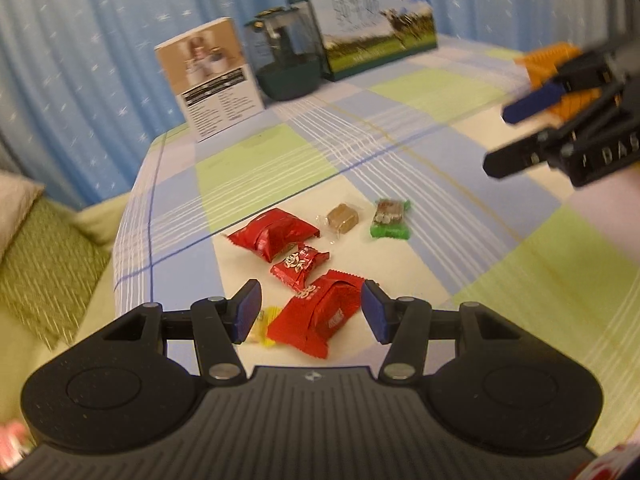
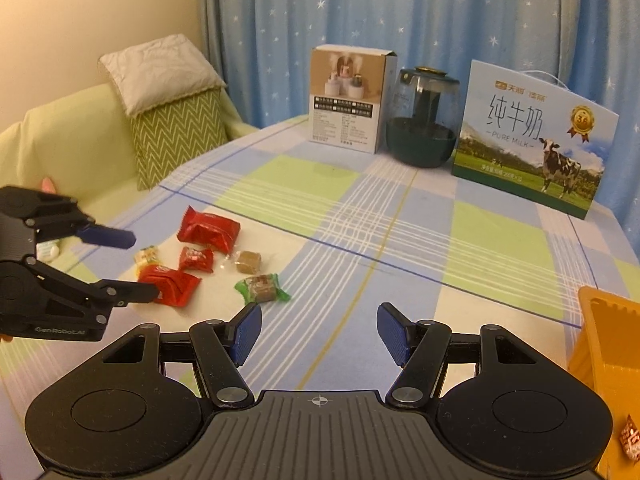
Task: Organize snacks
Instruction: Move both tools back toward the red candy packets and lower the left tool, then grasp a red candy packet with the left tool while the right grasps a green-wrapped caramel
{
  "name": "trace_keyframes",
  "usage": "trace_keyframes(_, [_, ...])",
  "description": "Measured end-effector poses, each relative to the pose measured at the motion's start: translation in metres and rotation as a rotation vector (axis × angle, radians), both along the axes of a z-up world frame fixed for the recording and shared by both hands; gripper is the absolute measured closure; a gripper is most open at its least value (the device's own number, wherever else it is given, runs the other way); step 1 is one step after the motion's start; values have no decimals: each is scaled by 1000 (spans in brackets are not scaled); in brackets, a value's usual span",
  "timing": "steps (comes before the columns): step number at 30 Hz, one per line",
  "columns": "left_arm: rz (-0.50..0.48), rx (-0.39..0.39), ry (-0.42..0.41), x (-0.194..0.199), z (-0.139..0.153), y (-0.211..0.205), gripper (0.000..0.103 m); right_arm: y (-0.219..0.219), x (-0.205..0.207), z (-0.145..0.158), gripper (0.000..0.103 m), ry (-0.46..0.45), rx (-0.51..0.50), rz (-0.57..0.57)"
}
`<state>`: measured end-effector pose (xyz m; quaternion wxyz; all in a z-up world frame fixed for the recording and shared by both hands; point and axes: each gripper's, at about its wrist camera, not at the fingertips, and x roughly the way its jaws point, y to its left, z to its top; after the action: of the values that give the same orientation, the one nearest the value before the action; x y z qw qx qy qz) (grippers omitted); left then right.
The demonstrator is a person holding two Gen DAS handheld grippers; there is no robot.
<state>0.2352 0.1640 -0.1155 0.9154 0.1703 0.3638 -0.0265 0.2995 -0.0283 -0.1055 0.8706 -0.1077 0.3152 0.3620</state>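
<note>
both jaws apart, empty; yellow candy point(image 1: 267, 326) half hidden behind left gripper point(image 1: 310, 312)

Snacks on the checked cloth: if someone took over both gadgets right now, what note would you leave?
Left hand-held gripper: open, empty, just above the nearest red packet.
Right hand-held gripper: open, empty, over bare tablecloth.
Snacks: three red packets, a yellow candy, a brown candy and a green-wrapped bar, loose in one cluster.
Orange container: at the right edge, one wrapped sweet beside it.
Done: little that shows.
Left: all six in the cluster.
</note>
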Motion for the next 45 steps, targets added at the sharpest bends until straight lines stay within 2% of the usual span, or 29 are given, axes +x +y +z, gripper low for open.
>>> trace_keyframes(5, [-10, -9, 44, 15, -13, 8, 52, 3, 9, -4, 39, 0, -10, 6])
trace_keyframes(8, [-9, -42, 60, 18, -16, 12, 53, 2, 14, -3, 39, 6, 1, -3])
trace_keyframes(11, [-3, -84, 77, 19, -16, 13, 60, 3, 19, -3, 39, 23, 17, -10])
trace_keyframes(16, [68, -175, 113, 19, -13, 15, 72, 9, 23, -6, 39, 56, 31, 0])
trace_keyframes(20, [177, -254, 130, 16, -10, 16, 78, 17, 25, -11, 39, 74, 38, 23])
trace_keyframes(24, [255, -316, 111, 10, -4, 18, 79, 28, 26, -15, 39, 84, 43, 42])
trace_keyframes(31, [314, -348, 65, 7, 5, 29, 80, 56, 26, -27, 39, 83, 36, 120])
trace_keyframes(36, [324, -352, 58, 9, 5, 33, 80, 73, 28, -45, 39, 48, 1, 156])
trace_keyframes(37, [323, -354, 57, 10, 5, 33, 80, 74, 30, -49, 40, 47, -1, 155])
trace_keyframes(39, [319, -358, 53, 10, 6, 33, 80, 76, 34, -54, 49, 48, -2, 154])
trace_keyframes(42, [312, -360, 47, 10, 7, 31, 80, 77, 37, -55, 54, 35, 7, 162])
trace_keyframes(44, [307, -359, 51, 10, 6, 30, 80, 79, 37, -54, 68, 31, -1, 162])
trace_keyframes(45, [305, -358, 53, 10, 6, 29, 80, 79, 37, -53, 71, 34, -4, 160])
